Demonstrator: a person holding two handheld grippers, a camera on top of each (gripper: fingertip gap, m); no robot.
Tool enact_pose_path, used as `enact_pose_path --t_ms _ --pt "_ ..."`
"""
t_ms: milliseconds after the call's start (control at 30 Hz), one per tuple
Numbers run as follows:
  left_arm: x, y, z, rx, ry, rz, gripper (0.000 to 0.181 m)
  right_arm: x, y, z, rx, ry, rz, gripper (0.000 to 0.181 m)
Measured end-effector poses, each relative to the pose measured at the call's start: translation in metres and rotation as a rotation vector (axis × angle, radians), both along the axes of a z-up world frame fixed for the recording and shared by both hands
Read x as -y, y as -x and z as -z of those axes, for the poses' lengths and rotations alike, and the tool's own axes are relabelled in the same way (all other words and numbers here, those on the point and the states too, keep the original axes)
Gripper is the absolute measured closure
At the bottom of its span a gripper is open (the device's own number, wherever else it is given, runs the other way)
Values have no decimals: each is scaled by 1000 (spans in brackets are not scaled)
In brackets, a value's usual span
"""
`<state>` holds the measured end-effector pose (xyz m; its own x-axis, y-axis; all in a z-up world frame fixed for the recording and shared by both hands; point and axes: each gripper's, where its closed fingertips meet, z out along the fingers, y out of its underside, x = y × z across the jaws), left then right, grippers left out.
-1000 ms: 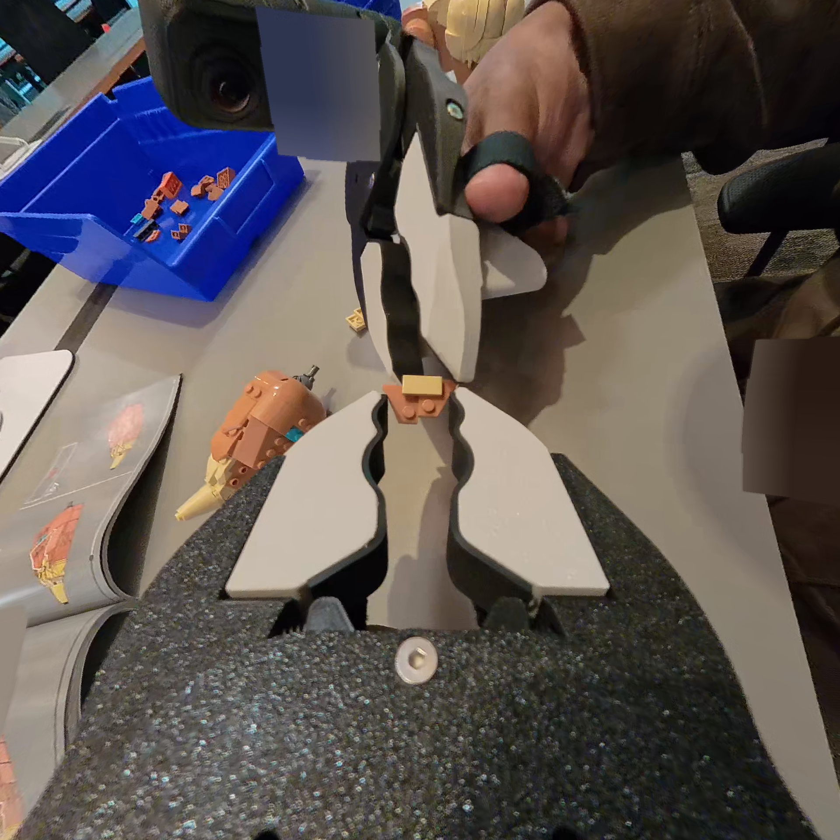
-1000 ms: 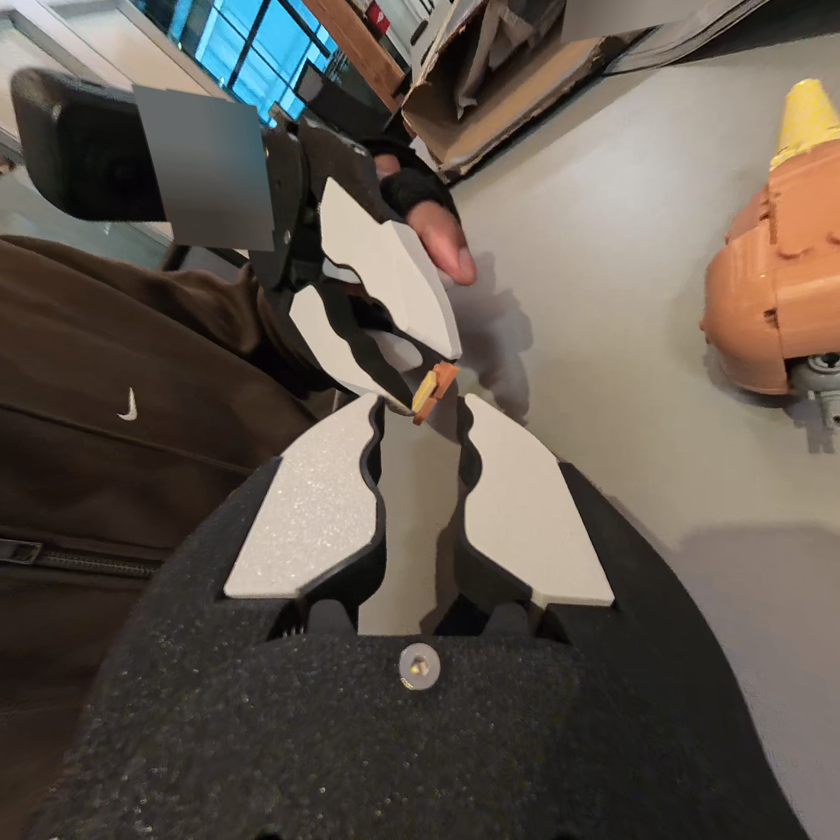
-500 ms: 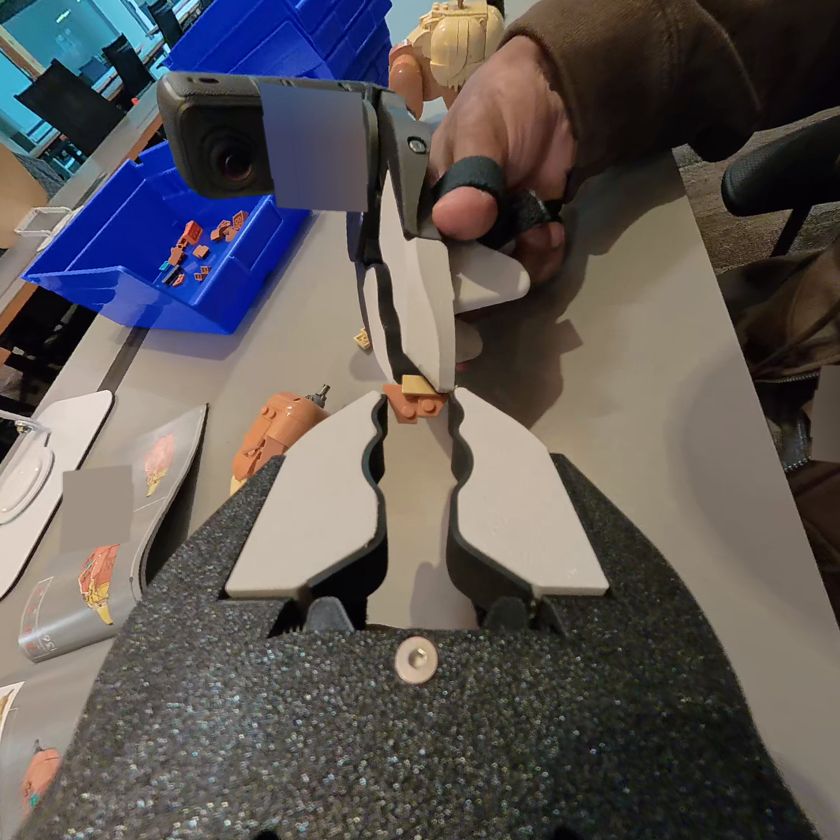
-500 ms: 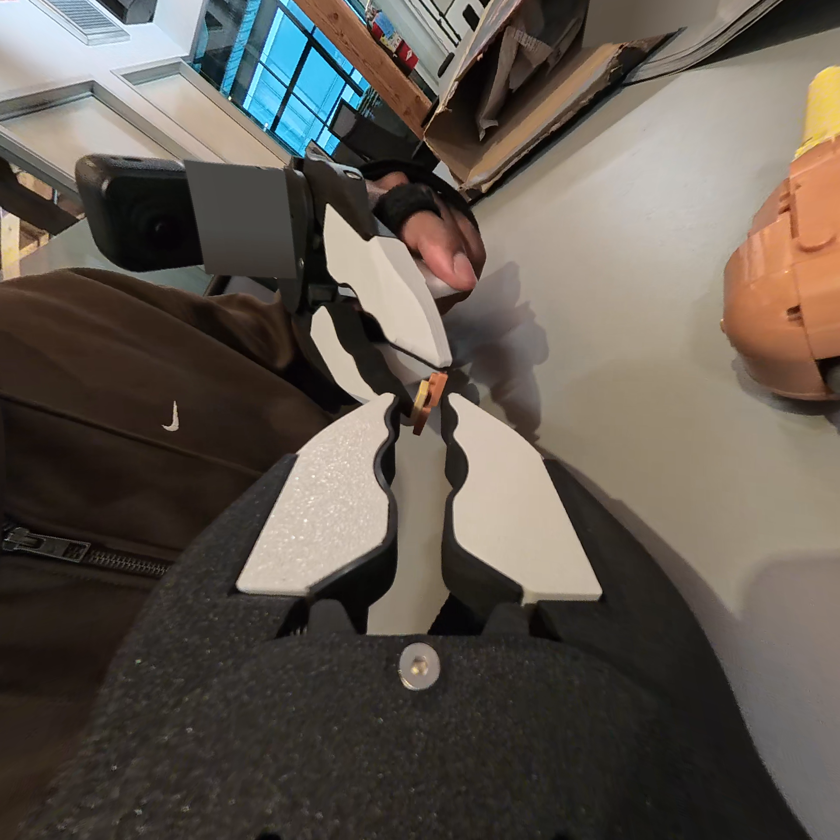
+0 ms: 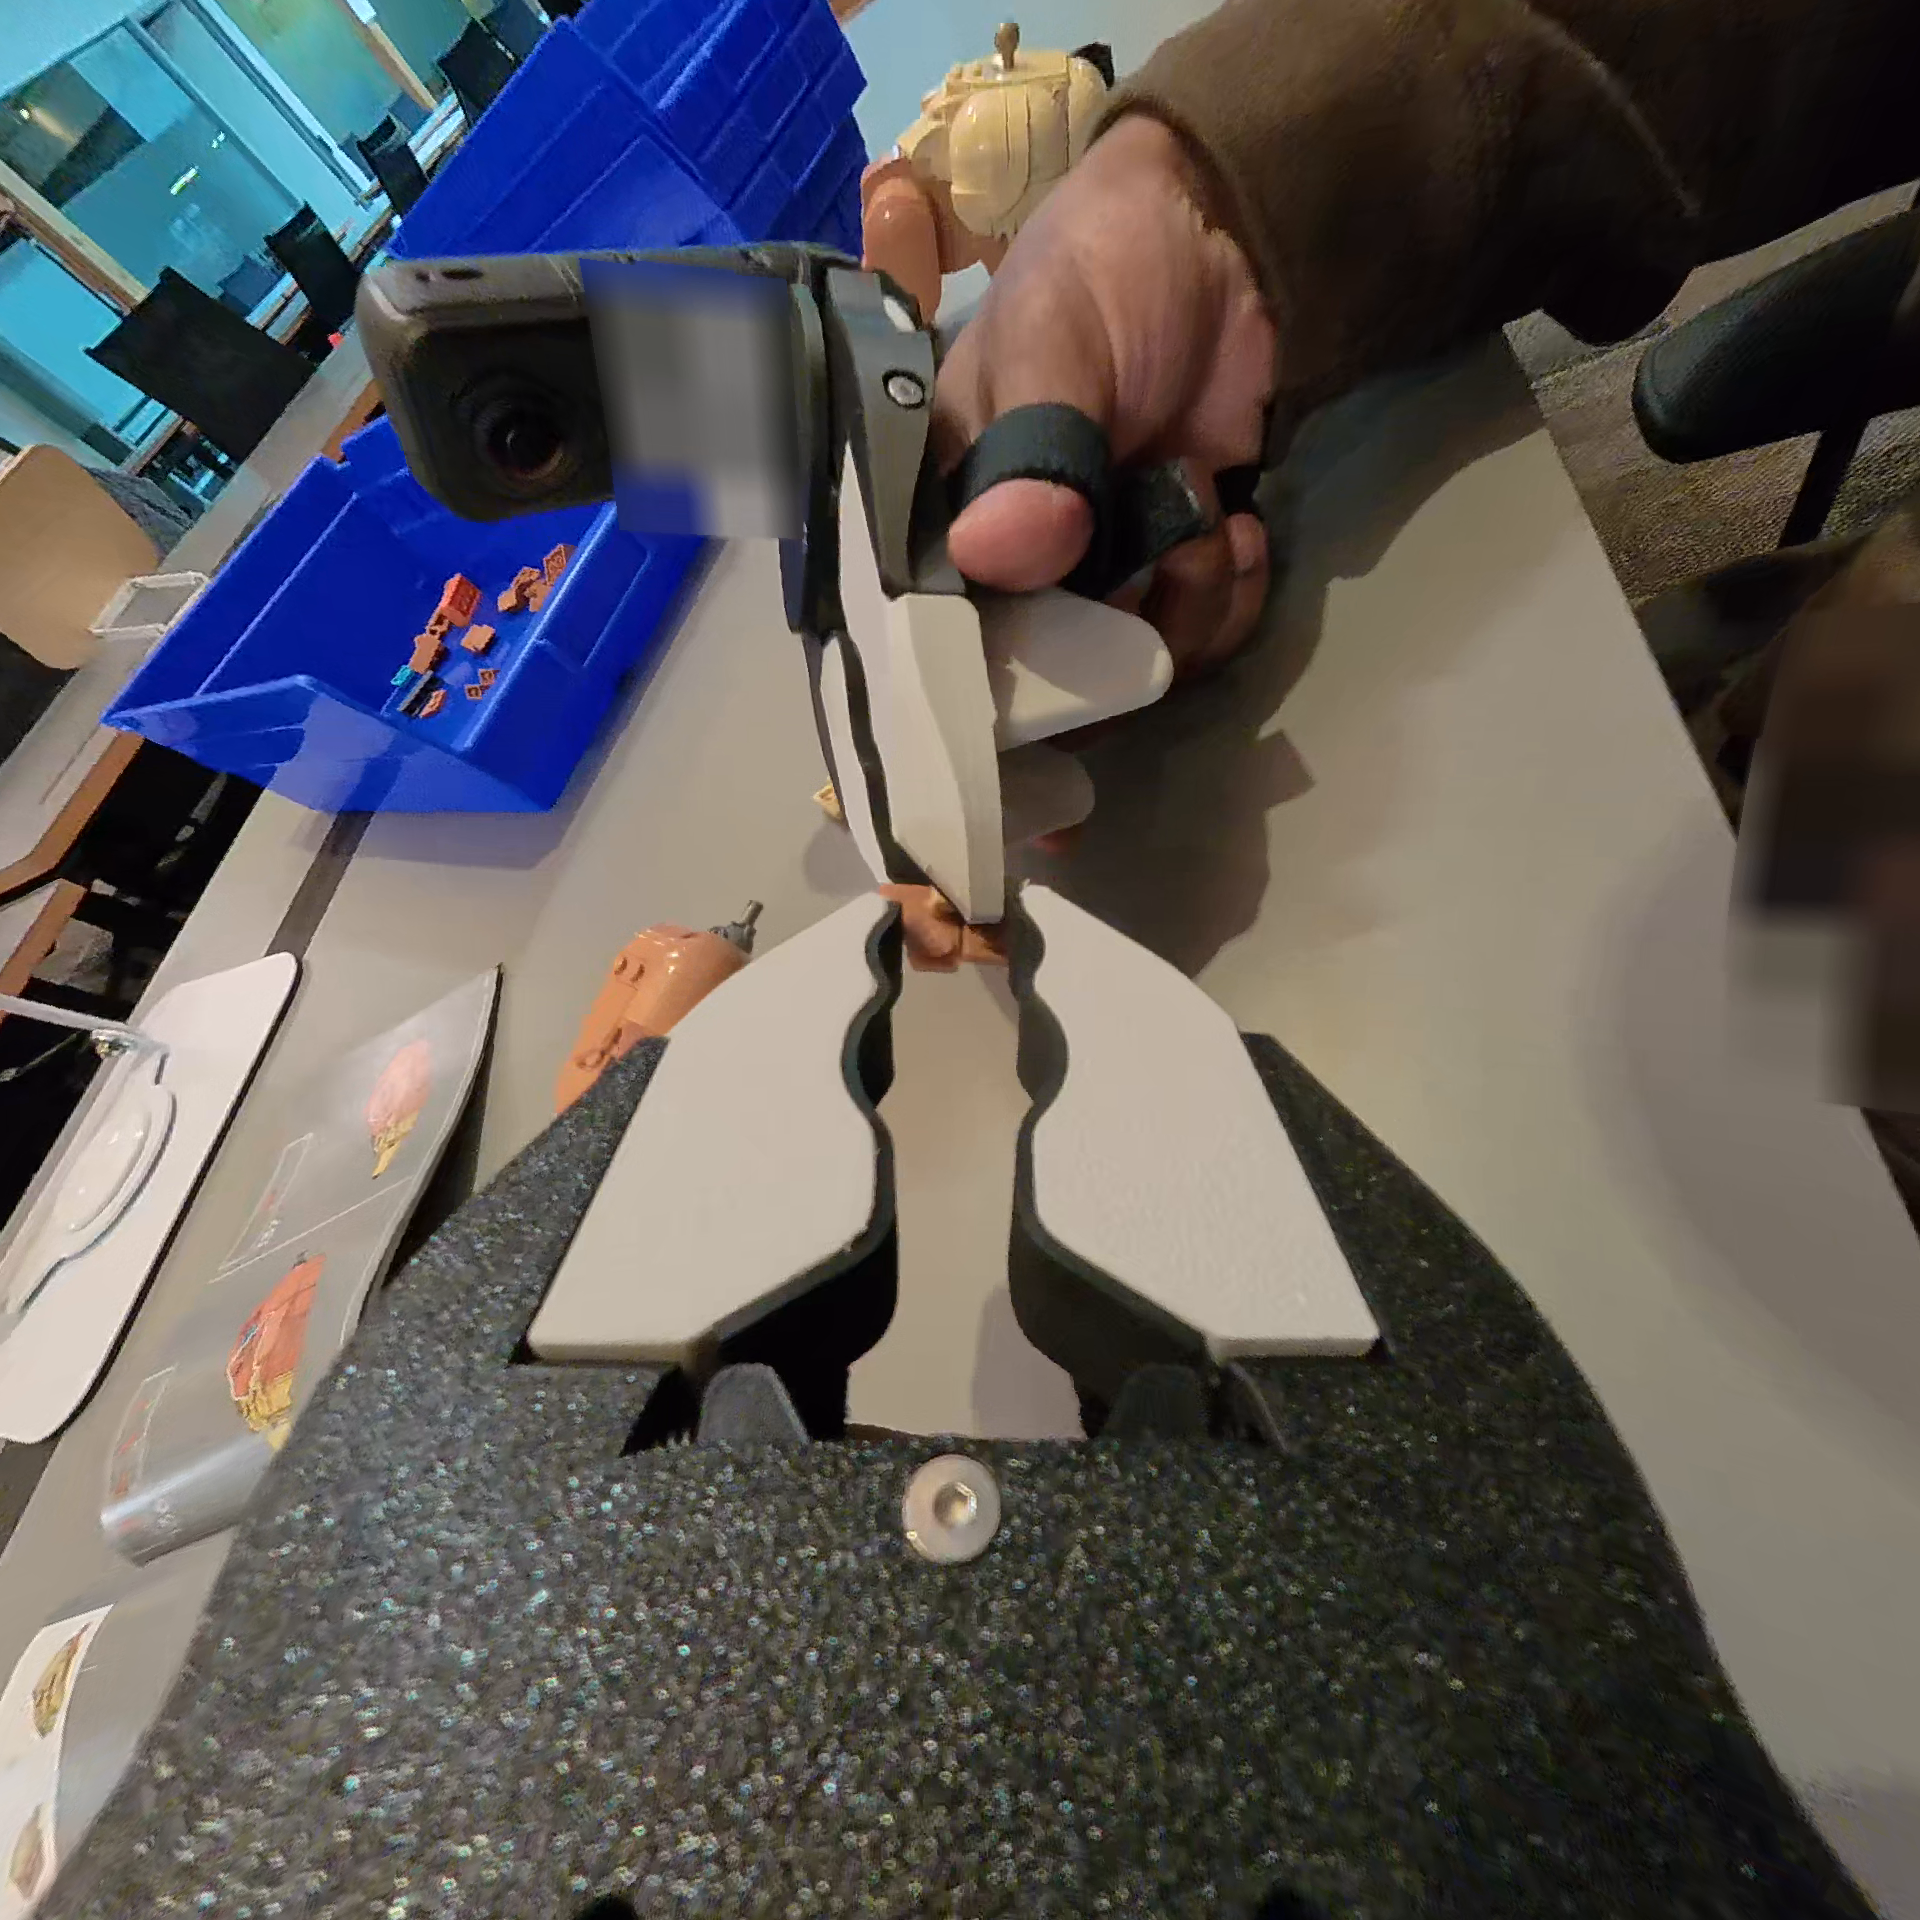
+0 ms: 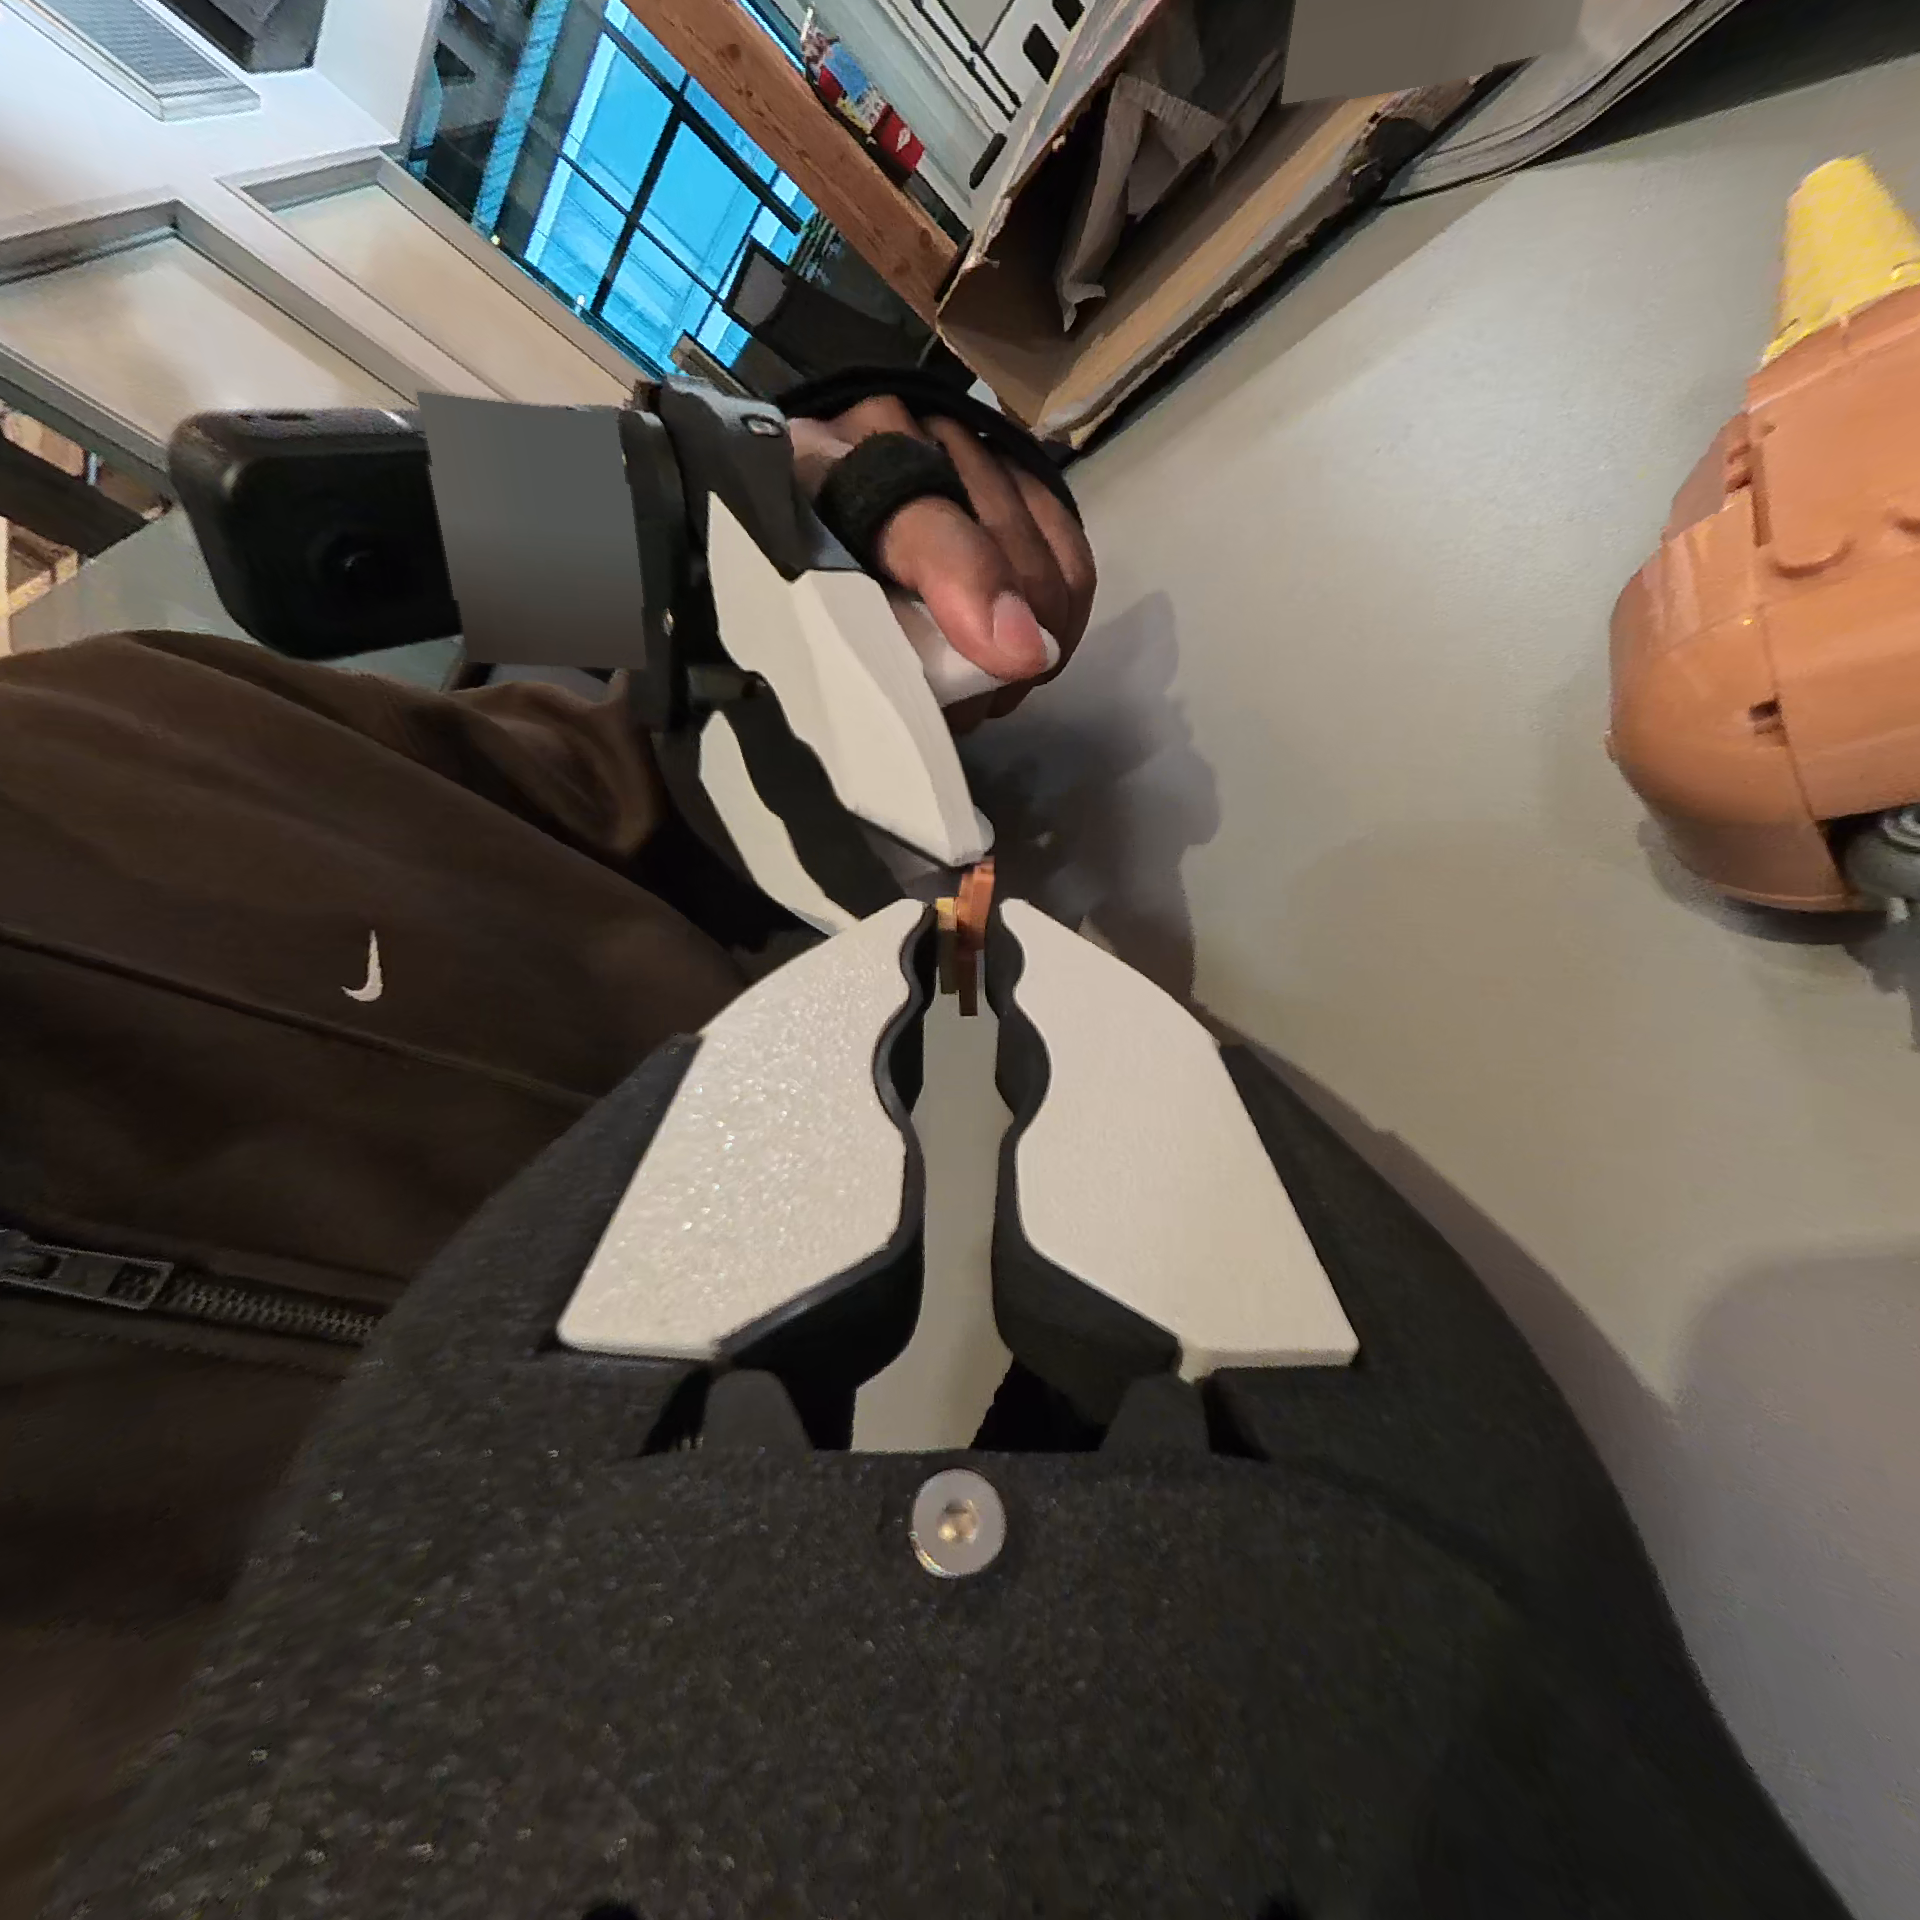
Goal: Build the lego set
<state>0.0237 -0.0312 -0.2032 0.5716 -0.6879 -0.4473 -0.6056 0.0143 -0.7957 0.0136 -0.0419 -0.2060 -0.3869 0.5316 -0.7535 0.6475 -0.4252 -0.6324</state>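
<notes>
A small brown lego plate (image 5: 951,945) with a tan tile on it is held in the air over the grey table (image 5: 1403,935). My left gripper (image 5: 956,930) is shut on the plate's two sides. My right gripper (image 6: 963,935) comes at it from the opposite side and is shut across the stack, which shows edge-on in the right wrist view (image 6: 971,920), tan on the left, brown on the right. In the left wrist view the right gripper's fingers (image 5: 935,748) hide the tan tile. A hand (image 5: 1101,343) holds the right gripper.
A blue bin (image 5: 312,717) with several small brown pieces stands at the far left. An orange lego body (image 5: 644,987) with a yellow cone (image 6: 1849,249) lies left of my grippers. An instruction booklet (image 5: 312,1195) lies at the left. A beige lego model (image 5: 997,135) stands at the back. Less than 4 cm separates the two grippers' tips.
My right gripper has closed from open onto the brown-and-tan piece. Both grippers have drawn closer together, and the tan tile is now hidden in the left wrist view.
</notes>
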Motion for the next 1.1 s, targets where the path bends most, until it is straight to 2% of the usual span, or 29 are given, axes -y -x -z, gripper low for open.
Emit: enact_pose_path --t_ms 367,567,700,867,1100 --pt "3 9 -11 214 50 -52 157 -4 0 -11 -95 -25 10 173" --pt "4 4 -5 126 -12 -56 156 0 -1 -13 -116 -25 -6 173" --pt "3 2 -7 73 -104 -62 151 0 -1 -16 -116 10 -7 173" --pt "1 1 -8 -31 -228 -62 153 2 -1 -18 -105 60 -20 173" --pt "-3 4 -7 -49 -244 -77 159 0 0 -16 -91 60 -10 173"
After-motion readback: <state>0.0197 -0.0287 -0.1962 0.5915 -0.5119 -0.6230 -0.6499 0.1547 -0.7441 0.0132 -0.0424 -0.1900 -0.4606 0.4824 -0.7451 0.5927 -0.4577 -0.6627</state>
